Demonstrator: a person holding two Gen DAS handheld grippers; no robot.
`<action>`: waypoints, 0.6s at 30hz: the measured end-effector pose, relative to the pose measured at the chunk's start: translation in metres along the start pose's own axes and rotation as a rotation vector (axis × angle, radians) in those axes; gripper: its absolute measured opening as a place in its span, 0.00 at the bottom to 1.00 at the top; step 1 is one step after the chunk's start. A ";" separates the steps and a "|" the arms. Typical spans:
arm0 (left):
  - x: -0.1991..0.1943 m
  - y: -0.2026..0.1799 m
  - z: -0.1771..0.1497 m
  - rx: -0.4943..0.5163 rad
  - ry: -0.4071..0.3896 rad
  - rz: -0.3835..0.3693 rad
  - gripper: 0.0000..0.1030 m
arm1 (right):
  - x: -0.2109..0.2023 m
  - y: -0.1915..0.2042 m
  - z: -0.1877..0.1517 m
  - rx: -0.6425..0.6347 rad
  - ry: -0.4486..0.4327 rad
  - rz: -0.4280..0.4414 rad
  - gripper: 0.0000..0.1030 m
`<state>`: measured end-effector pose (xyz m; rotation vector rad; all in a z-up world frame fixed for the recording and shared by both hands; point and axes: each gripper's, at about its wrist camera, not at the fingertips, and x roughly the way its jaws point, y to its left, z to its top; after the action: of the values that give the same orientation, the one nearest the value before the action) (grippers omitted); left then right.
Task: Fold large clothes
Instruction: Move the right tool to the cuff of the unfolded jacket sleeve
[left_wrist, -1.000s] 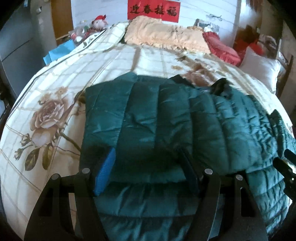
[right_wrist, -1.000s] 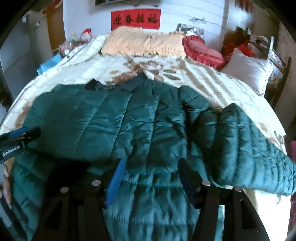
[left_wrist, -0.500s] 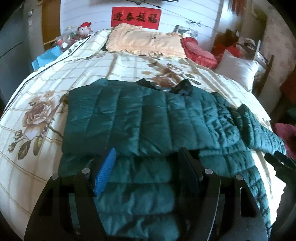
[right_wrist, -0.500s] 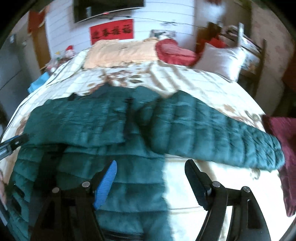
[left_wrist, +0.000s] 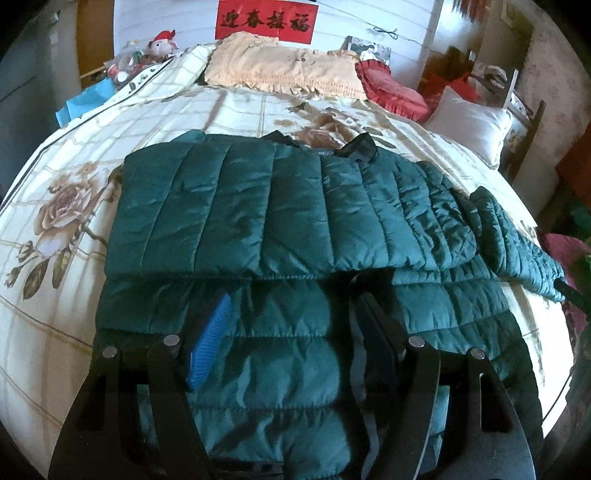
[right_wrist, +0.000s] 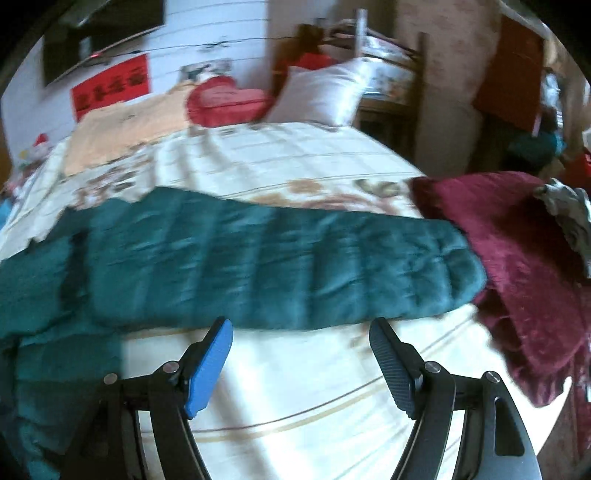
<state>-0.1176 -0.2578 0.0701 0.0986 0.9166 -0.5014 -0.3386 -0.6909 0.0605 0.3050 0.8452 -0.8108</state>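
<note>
Two tools: both wide, holding nothing.
Left tool (left_wrist: 291, 325): over jacket (left_wrist: 288, 206), sleeve already folded.
Right tool (right_wrist: 301, 339): beside other sleeve (right_wrist: 280, 266), ready to fold.

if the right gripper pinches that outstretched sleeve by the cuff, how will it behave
Probably floppy: the sleeve lies limp on the bed, so it should drape from the pinch. Likely light, being puffy quilting. Its sheen hints at slick fabric that may slip.

Daylit, bluish cast; fisheye bending, dark corners; right view motion-blurred
</note>
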 end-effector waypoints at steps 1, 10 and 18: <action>0.000 0.001 0.000 -0.001 0.002 0.000 0.68 | 0.003 -0.008 0.002 0.014 -0.001 -0.013 0.72; 0.004 0.007 -0.004 -0.010 0.008 0.003 0.68 | 0.023 -0.068 0.010 0.169 -0.003 -0.124 0.73; 0.011 0.005 -0.007 -0.010 0.027 -0.002 0.68 | 0.045 -0.107 0.011 0.318 0.020 -0.184 0.76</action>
<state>-0.1146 -0.2552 0.0570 0.0953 0.9461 -0.4983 -0.3937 -0.7917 0.0403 0.5214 0.7694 -1.1189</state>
